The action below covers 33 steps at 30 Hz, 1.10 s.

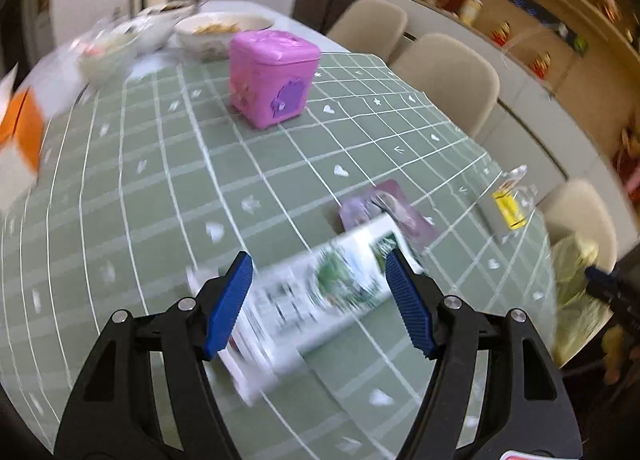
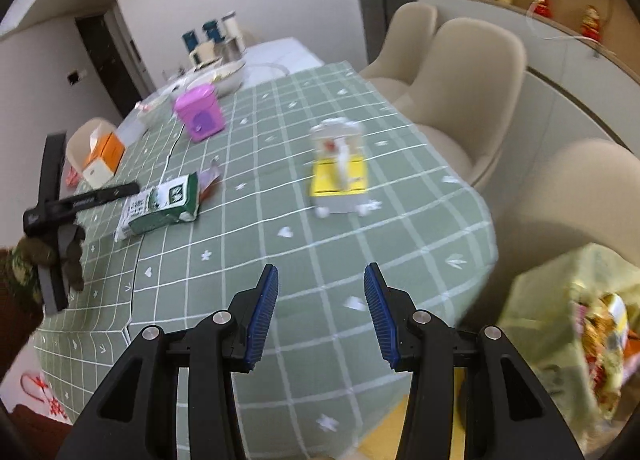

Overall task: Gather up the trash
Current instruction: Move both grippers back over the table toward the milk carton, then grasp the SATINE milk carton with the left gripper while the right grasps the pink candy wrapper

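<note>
From my remote seat, I look down on one oval surface under a green checked cloth, ringed by three beige chairs between one and three o'clock in the right wrist view. One yellowish trash bag hangs open off the edge at four o'clock, probably kept there so litter can be dropped straight in. One pink lidded box stands at twelve o'clock in the left wrist view. One green-and-white carton lies flat on its side at six o'clock there, framed by my left gripper; its jaws are spread on either side, and blur keeps me from telling whether the pads press it. One purple wrapper peeks out behind the carton. One yellow-labelled clear package lies at twelve o'clock ahead of my right gripper, whose jaws are spread and empty. I count three pieces of litter uncollected.
</note>
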Available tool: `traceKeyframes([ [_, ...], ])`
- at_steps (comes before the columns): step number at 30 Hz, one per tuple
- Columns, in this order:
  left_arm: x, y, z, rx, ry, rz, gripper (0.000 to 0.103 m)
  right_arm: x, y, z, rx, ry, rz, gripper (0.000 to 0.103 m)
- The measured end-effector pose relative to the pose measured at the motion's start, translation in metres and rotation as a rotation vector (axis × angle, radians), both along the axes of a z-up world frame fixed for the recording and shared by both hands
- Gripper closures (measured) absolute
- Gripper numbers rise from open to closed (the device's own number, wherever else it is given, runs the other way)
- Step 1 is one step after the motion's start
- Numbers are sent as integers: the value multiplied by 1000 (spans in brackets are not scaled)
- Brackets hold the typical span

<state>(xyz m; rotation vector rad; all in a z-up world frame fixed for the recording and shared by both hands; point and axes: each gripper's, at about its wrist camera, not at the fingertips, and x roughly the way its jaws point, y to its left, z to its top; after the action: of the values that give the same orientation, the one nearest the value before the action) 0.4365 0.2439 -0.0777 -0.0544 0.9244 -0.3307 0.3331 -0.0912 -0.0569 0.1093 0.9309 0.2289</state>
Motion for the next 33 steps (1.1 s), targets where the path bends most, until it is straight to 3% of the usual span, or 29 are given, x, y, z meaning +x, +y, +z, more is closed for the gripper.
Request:
traceKeyframes([
  [3, 17, -1, -7, 23, -12, -48, 38, 19, 27, -10, 18, 31, 31, 60],
  [7, 29, 5, -26, -18, 78, -104, 38, 34, 51, -24, 21, 52, 59, 60],
  [13, -15, 18, -28, -143, 178, -148, 38, 70, 87, -31, 10, 43, 131, 60],
  [16, -43, 18, -25, -153, 185, -171, 38, 98, 107, -30, 16, 27, 137, 60],
  [18, -55, 22, -21, -162, 175, -154, 38, 116, 121, -29, 23, 15, 144, 60],
  [26, -76, 62, -5, -231, 114, 84, 38, 165, 169, -47, 63, 11, 210, 60],
  [30, -81, 68, 2, -238, 90, 115, 38, 171, 173, -61, 100, 43, 209, 60],
  [33, -80, 66, 2, -218, 90, 111, 38, 170, 174, -67, 135, 66, 239, 71],
])
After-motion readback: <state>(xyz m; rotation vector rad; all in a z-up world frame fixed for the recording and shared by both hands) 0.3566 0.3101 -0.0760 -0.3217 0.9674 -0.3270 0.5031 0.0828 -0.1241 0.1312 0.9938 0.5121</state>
